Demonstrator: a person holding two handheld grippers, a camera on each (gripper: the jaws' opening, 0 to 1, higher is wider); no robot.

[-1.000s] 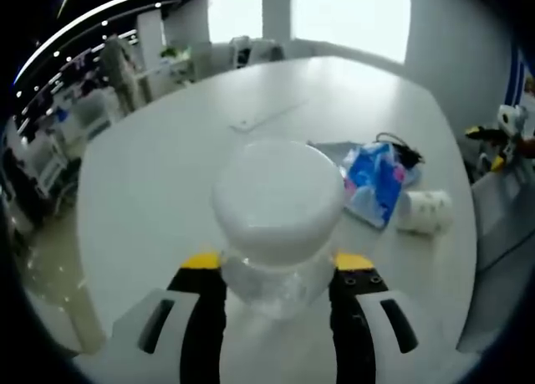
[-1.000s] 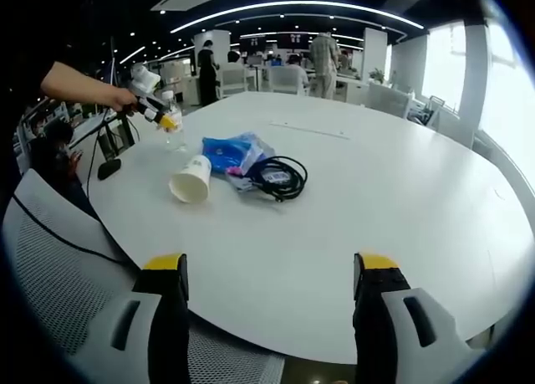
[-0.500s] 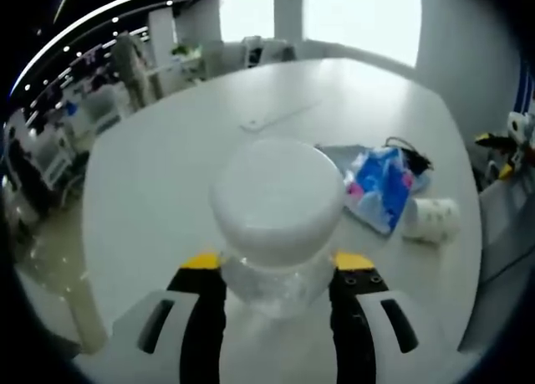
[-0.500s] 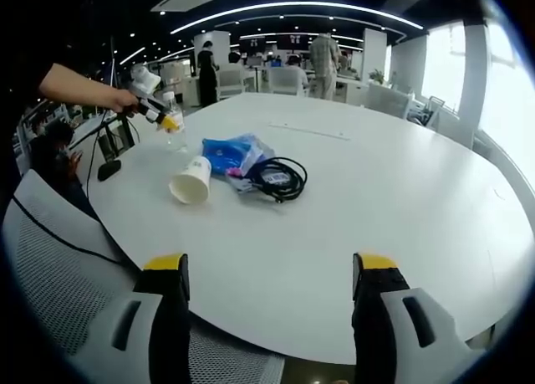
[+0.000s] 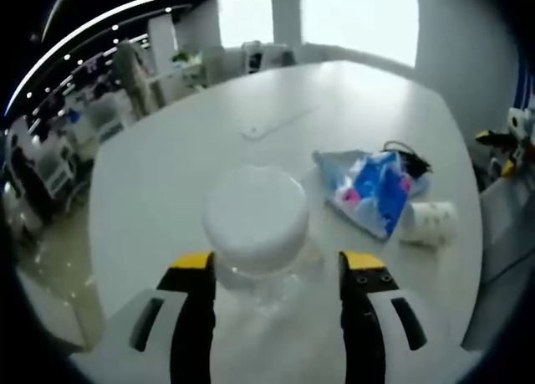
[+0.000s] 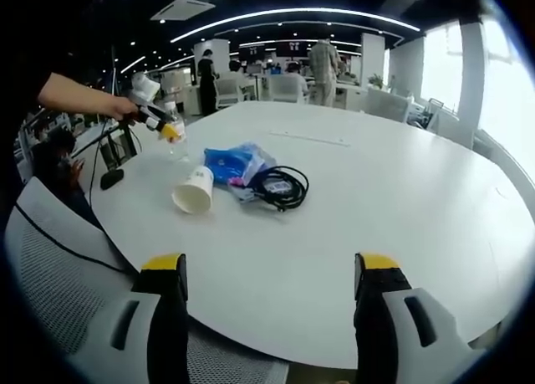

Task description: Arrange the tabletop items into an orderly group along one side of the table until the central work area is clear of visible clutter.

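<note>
My left gripper (image 5: 277, 271) has its jaws spread, standing just off either side of the clear plastic bottle with a broad white cap (image 5: 256, 221), which looks set down near the table's edge; I judge that spot is where the group is meant to form. I cannot tell whether the jaws touch the bottle walls, but there is a gap at the cap. From the right gripper view, that same gripper (image 6: 167, 130) sits at the far left rim of the table, which fits a side placement.

My right gripper (image 6: 272, 277) hangs wide and empty above the near rim, clear of everything, free for the next pick.

In the middle lie the blue crinkled plastic packet (image 6: 236, 161), the coiled black cable (image 6: 280, 186) touching it, and the white paper cup (image 6: 194, 191) tipped on its side just beside them. A thin flat pale strip (image 6: 309, 137) lies farther off. These still clutter the work area.

The round white table (image 6: 401, 208) is smooth and matte; behind it an open office with desks, chairs, ceiling light strips and bright windows
</note>
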